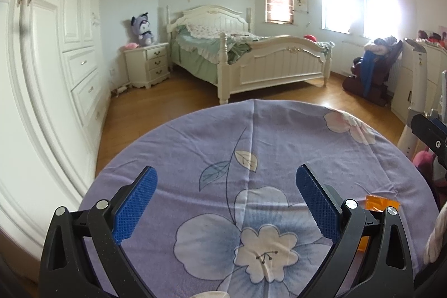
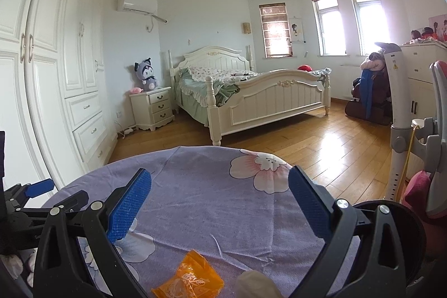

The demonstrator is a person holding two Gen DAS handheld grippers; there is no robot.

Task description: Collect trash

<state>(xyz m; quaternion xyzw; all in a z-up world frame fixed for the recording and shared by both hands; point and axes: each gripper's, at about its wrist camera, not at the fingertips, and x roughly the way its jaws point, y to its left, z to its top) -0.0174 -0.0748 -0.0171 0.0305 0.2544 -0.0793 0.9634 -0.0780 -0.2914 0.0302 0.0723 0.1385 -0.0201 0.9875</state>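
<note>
Right wrist view: right tongs [image 2: 219,203] spread wide and empty above a tabletop [image 2: 195,186] draped in lilac floral cloth. An orange wrapper [image 2: 190,279] lies on the cloth just below the tongs, beside a pale crumpled wad [image 2: 255,284]; both remain uncollected. A dark round rim [image 2: 391,207] at right may be a bin, though its contents are hidden. Left wrist view: left tongs [image 1: 226,197] likewise spread and empty, with the wrapper partly hidden behind their right finger. The wrapper carries pale printed characters, too distorted to read; no brand is legible.
</note>
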